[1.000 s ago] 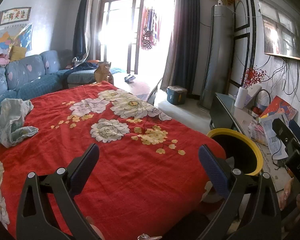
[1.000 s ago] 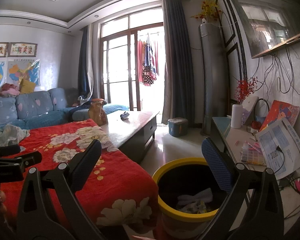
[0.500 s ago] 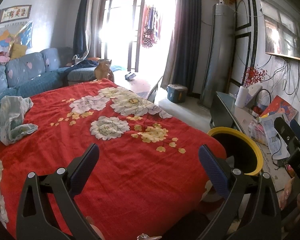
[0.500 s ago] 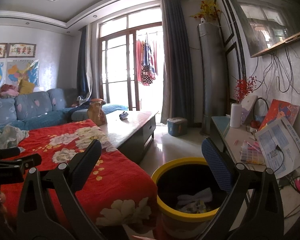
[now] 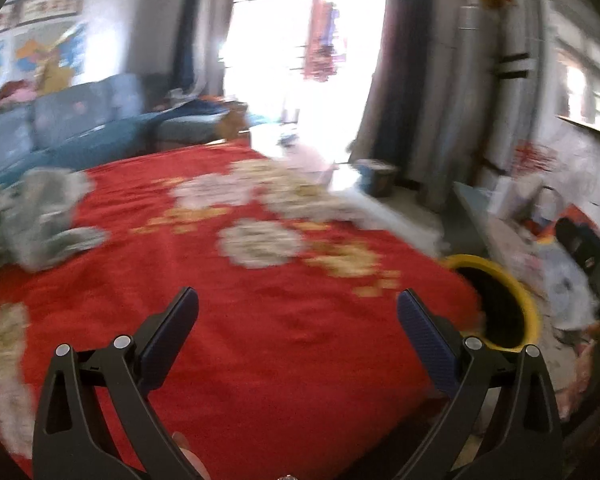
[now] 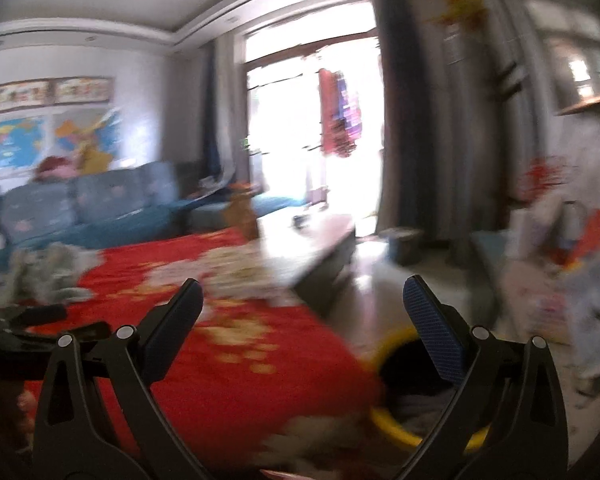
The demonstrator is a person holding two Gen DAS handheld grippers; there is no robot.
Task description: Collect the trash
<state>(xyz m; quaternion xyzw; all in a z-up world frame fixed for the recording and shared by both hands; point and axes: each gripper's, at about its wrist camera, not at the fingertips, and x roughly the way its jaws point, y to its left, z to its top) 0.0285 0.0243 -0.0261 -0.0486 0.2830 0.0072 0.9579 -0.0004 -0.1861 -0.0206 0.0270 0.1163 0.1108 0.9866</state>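
Both views are motion-blurred. A yellow-rimmed black trash bin (image 5: 500, 308) stands at the right edge of a table under a red flowered cloth (image 5: 260, 340); in the right wrist view the bin (image 6: 404, 396) shows low between the fingers, with pale trash inside. A crumpled grey-green cloth (image 5: 40, 216) lies on the far left of the red cloth, also in the right wrist view (image 6: 44, 276). My left gripper (image 5: 298, 308) is open and empty above the red cloth. My right gripper (image 6: 302, 300) is open and empty, over the table's right edge near the bin.
A blue sofa (image 5: 60, 132) runs behind the table on the left. A dark low table (image 6: 312, 248) extends toward bright balcony doors (image 5: 300, 60). A cluttered shelf with papers (image 6: 560, 288) lines the right wall. A small blue bin (image 5: 376, 176) stands on the floor.
Both grippers have swung left, blurring the views. The bin has slid right in the left view and lower right in the right view. Both stay open.
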